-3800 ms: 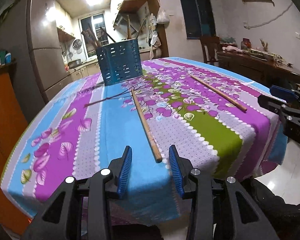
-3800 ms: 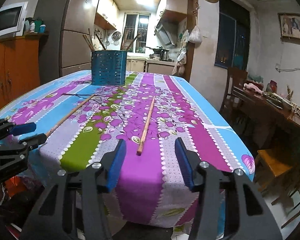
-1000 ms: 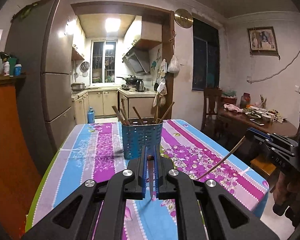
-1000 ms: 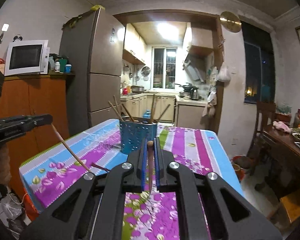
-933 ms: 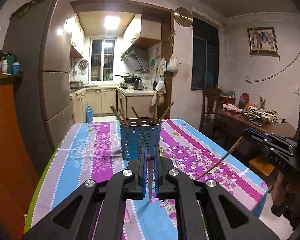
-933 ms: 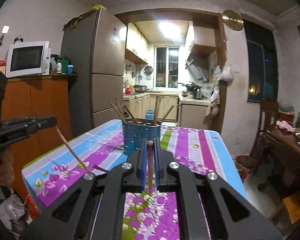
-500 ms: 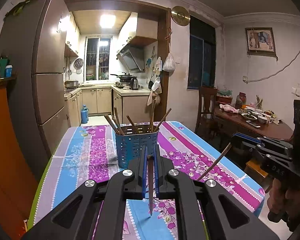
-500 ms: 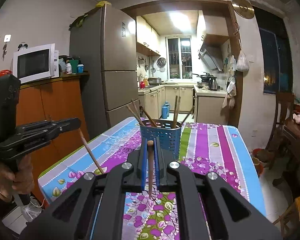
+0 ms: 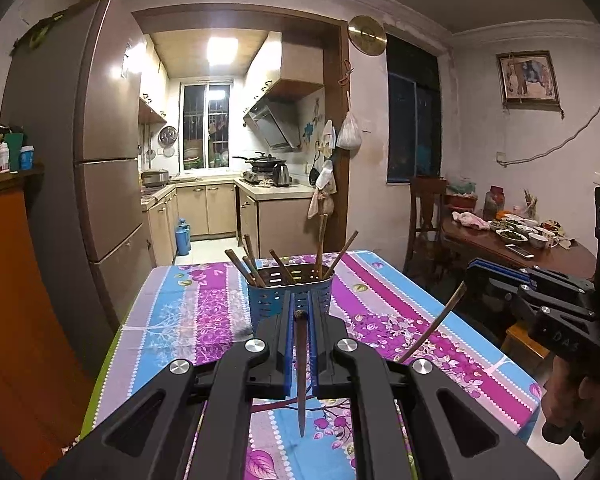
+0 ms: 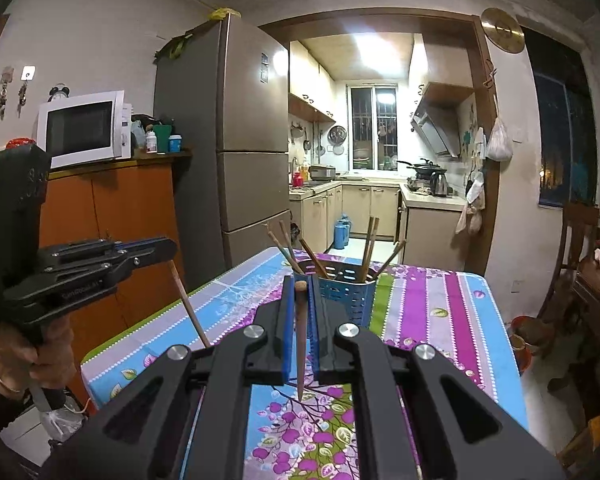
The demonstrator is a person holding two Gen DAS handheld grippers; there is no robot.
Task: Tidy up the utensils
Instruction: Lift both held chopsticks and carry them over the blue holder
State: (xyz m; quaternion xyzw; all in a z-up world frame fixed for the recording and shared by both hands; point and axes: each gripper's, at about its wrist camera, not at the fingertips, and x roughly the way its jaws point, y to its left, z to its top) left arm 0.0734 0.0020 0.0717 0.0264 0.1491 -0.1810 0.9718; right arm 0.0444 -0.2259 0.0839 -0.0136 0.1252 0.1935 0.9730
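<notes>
The left gripper [image 9: 300, 316] pinches one chopstick [image 9: 300, 372] and the right gripper [image 10: 300, 292] pinches another chopstick [image 10: 301, 340], each hanging tip-down above the table [image 9: 180, 320]. The blue holder [image 9: 290, 300] stands ahead at the table's far end, already bristling with sticks. A tip could snag those leaning sticks or the rim and twist loose. Open room lies over the holder's middle; both grippers converging there might collide.

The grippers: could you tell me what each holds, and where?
Left gripper and right gripper each pinch one chopstick near its thick end, tip hanging down.
</notes>
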